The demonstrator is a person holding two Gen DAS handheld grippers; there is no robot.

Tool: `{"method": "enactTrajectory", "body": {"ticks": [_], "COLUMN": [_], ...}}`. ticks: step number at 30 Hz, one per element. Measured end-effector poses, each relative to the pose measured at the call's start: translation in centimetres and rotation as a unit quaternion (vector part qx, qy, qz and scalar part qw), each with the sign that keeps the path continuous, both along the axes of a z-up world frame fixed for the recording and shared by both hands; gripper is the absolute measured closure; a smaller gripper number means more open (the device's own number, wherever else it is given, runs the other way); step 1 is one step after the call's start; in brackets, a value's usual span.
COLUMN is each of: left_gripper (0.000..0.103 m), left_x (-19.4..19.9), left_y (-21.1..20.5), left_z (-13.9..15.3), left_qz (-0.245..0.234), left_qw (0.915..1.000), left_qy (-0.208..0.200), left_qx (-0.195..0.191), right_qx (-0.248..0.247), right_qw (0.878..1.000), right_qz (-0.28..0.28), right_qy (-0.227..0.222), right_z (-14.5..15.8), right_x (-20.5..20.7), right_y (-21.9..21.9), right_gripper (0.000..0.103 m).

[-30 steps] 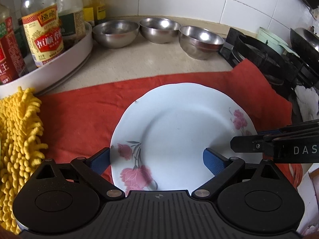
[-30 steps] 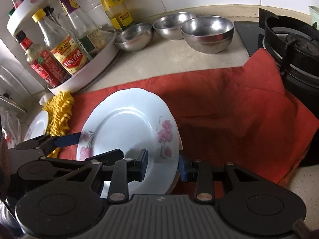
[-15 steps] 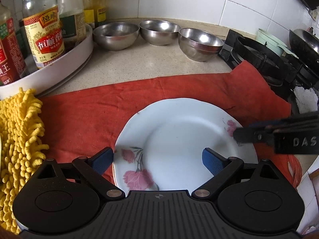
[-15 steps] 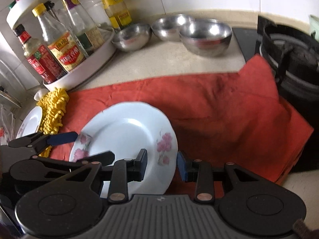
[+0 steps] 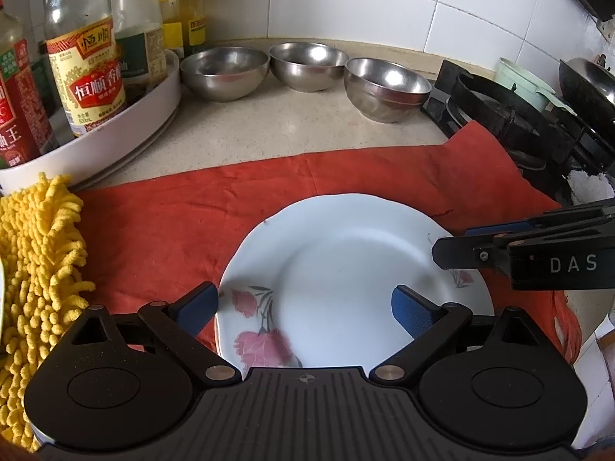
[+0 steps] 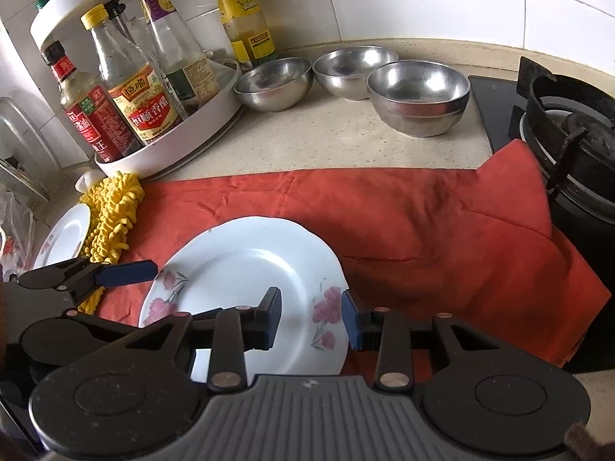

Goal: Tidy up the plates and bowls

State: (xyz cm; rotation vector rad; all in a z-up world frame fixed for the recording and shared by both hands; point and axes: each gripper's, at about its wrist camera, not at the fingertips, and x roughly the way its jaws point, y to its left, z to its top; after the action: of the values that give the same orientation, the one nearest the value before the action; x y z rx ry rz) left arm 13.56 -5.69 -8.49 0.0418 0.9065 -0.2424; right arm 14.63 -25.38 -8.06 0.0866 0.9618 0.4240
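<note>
A white plate with pink flowers [image 5: 346, 269] lies flat on the red cloth [image 5: 192, 211]; it also shows in the right wrist view [image 6: 238, 269]. My left gripper [image 5: 305, 305] is open, its blue pads either side of the plate's near edge. My right gripper [image 6: 310, 320] is open, its jaws straddling the plate's right rim without gripping it. Three steel bowls [image 5: 225, 71] [image 5: 309, 63] [image 5: 386, 86] stand at the back of the counter. A second flowered plate [image 6: 63, 240] lies at the far left, partly under the yellow mop cloth.
A white turntable rack [image 6: 169, 153] with sauce bottles stands at back left. A yellow chenille cloth [image 5: 34, 253] lies left of the red cloth. The gas stove [image 6: 569, 142] is on the right. The tiled wall is behind.
The plate came down from a tilted hold onto the red cloth. My right gripper's jaws have opened wider and let go of its rim. Both grippers drew back slightly.
</note>
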Motion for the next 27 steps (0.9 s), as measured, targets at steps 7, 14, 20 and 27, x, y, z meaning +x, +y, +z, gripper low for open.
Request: {"method": "enactTrajectory", "body": {"ticks": [7,14,20,27], "left_gripper": [0.003,0.003,0.0,0.0], "left_x": [0.0,-0.9,-0.8,1.0], "left_y": [-0.2,1.1,0.6,1.7], "left_z": [-0.1,-1.3,-1.7,-1.4], "left_qz": [0.005,0.006,0.0,0.045], "left_qw": [1.0,0.999,0.999,0.9978], "left_qy": [0.002,0.043,0.043,0.043], "left_qx": [0.004,-0.003,-0.012,-0.02], "right_qx": [0.002,-0.005,0.028,0.022], "right_qw": [1.0,1.0,0.997,0.999], "right_qz": [0.004,0.005,0.033,0.028], "right_qy": [0.005,0.027,0.067,0.036], "right_z": [-0.2,-0.8,-2.6,-2.1], "right_x": [0.4,0.3,0.0,0.7], "right_y": [-0.2,-1.2,-0.9,0.5], "right_gripper": [0.069,0.068,0.062,0.061]}}
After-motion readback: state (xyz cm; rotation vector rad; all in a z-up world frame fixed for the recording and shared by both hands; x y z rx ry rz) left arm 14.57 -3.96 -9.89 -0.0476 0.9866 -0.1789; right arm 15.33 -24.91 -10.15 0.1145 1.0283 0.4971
